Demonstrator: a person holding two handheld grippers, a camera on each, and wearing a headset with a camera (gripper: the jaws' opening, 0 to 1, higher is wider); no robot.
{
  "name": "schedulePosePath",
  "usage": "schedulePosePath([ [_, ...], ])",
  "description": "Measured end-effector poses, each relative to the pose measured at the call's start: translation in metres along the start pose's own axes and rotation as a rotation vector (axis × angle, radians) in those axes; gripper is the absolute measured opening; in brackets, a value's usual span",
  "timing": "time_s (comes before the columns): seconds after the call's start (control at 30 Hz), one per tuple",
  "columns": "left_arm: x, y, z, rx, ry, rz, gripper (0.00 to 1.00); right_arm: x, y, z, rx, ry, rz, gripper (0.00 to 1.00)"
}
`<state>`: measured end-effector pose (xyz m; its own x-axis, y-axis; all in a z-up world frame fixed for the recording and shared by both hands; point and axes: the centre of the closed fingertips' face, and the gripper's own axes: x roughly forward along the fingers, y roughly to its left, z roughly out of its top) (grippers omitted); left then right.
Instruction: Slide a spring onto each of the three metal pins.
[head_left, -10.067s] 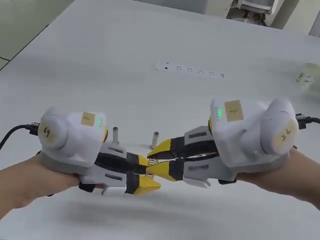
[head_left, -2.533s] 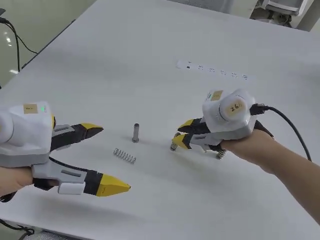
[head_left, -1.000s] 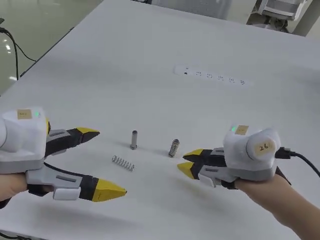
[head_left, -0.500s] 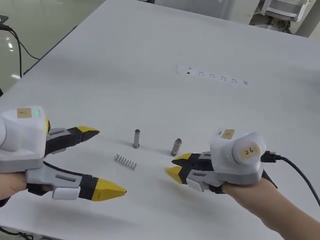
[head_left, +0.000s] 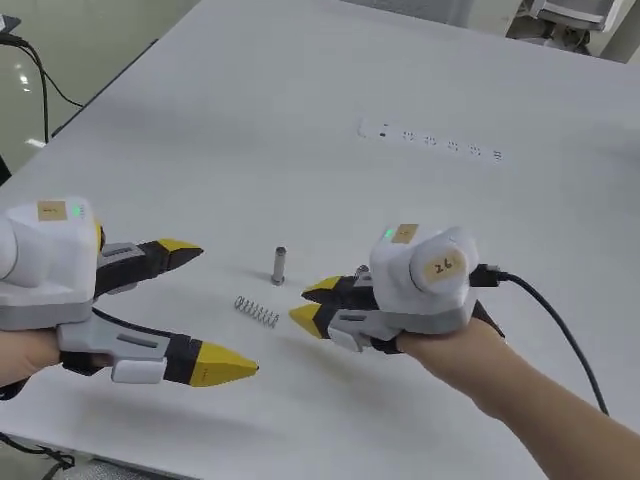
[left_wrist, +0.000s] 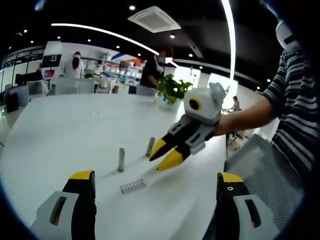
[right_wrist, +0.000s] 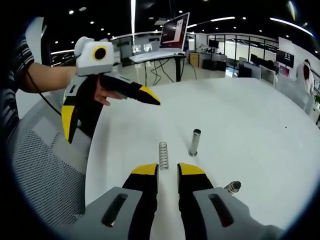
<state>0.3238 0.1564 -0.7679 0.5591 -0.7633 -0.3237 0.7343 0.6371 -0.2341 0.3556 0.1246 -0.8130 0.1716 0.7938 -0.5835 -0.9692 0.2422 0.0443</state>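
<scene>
1. My left claw (head_left: 205, 305) is spread wide open and holds nothing. It hovers over the near left part of the white counter (head_left: 250, 110).
2. My right claw (head_left: 310, 304) has its jaws only slightly parted, with a slim gap and nothing in it. Its yellow tips point left across the counter, toward the left claw.
3. The loose spring (head_left: 256, 311) lies flat on the counter between my two claws, touching neither. In the right gripper view it sits just ahead of the jaw tips.
4. The bare pin (head_left: 279, 265) stands upright just beyond the loose spring, clear of it.
5. The second pin (left_wrist: 149, 149) stands upright near the bare pin, close beside my right claw, with a fitted spring (left_wrist: 150, 144) around its shaft. In the head view the right claw partly hides it.
6. A white power strip (head_left: 428, 141) lies well away, toward the far side of the counter.
</scene>
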Motion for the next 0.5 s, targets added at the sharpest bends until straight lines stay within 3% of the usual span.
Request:
schedulePosePath([
  [0.27,-0.003,0.001,-0.001,-0.003,0.002,0.004,0.98,0.014,0.008,0.008,-0.035,0.008,0.019,0.13],
  [0.5,-0.005,0.002,-0.002,-0.005,0.005,0.008,0.98,0.032,0.009,0.001,-0.068,0.055,0.026,0.13],
])
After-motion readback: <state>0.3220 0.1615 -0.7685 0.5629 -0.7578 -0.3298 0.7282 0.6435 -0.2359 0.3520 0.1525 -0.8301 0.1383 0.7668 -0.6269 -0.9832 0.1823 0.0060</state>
